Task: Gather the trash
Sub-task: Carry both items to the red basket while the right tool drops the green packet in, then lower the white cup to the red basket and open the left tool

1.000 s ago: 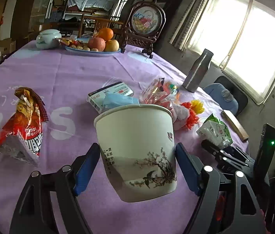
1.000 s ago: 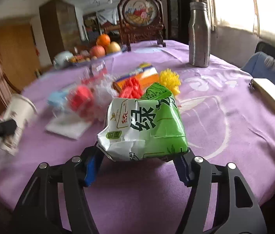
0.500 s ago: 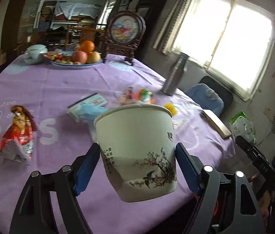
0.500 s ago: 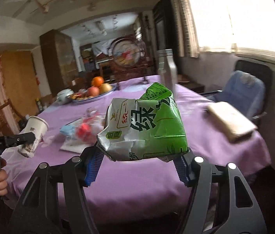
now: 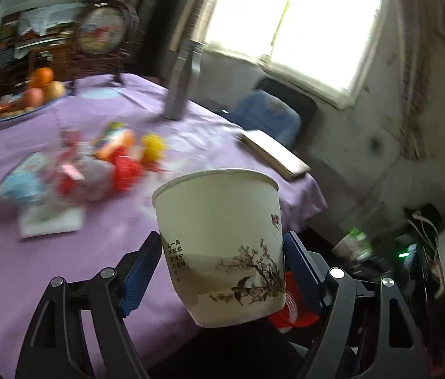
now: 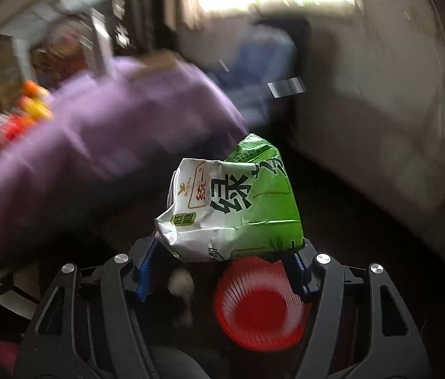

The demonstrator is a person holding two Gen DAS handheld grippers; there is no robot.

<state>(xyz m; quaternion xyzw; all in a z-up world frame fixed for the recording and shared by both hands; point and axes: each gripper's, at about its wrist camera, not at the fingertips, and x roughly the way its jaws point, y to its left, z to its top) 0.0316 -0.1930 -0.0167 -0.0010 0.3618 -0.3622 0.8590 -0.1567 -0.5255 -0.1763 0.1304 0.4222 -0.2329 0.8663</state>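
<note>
Beyond counter [image 5: 74, 252] edge, carry-to-bin step in hand: both tools clear of tabletop. Right tool [image 6: 222, 260] grips crumpled carton [image 6: 235, 208] directly above red bin [image 6: 259, 304]; jaws just easing wider, carton between them. Left tool [image 5: 222, 273] clamps cup [image 5: 222, 246], bin partly behind it. Next: line up, release.

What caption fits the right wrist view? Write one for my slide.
Right gripper carries a crumpled green carton above a red basket.

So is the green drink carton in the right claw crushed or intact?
Crushed: the green drink carton is creased and dented, its top corner folded over.
</note>
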